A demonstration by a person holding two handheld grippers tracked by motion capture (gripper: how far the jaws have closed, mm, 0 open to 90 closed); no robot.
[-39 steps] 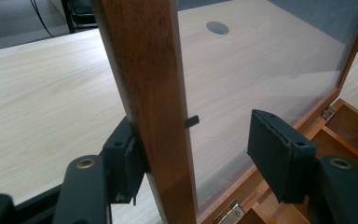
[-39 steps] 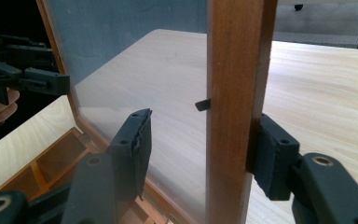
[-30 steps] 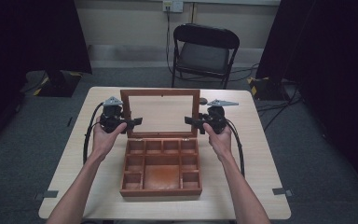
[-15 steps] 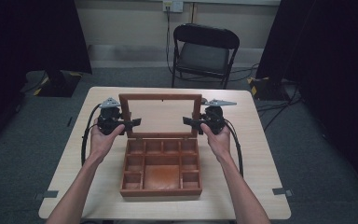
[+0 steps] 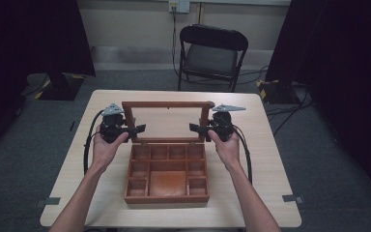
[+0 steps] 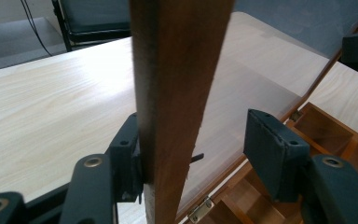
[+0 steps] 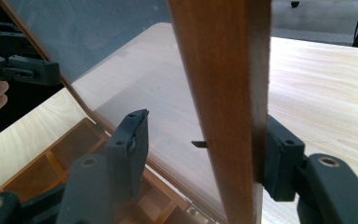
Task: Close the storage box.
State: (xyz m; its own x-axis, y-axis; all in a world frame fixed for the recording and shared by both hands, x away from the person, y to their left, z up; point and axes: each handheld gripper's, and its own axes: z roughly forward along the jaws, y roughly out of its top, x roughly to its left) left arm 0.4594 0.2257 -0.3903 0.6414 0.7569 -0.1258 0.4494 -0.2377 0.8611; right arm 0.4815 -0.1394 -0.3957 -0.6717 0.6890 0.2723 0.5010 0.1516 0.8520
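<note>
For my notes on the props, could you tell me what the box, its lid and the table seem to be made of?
The box looks like reddish-brown wood with a smooth stained finish: grain and thin dividers show. Its lid has a matching wooden frame around a clear pane, glass or plastic, since the table shows through it; small metal hinges join them. The table looks like pale wood-grain laminate, judging by its even, faintly glossy surface.

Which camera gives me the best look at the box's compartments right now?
The high view: it looks straight down into the wooden box, showing all its compartments at once. The left gripper view catches a few compartments at the right edge; the right gripper view shows some compartments behind its jaw.
</note>
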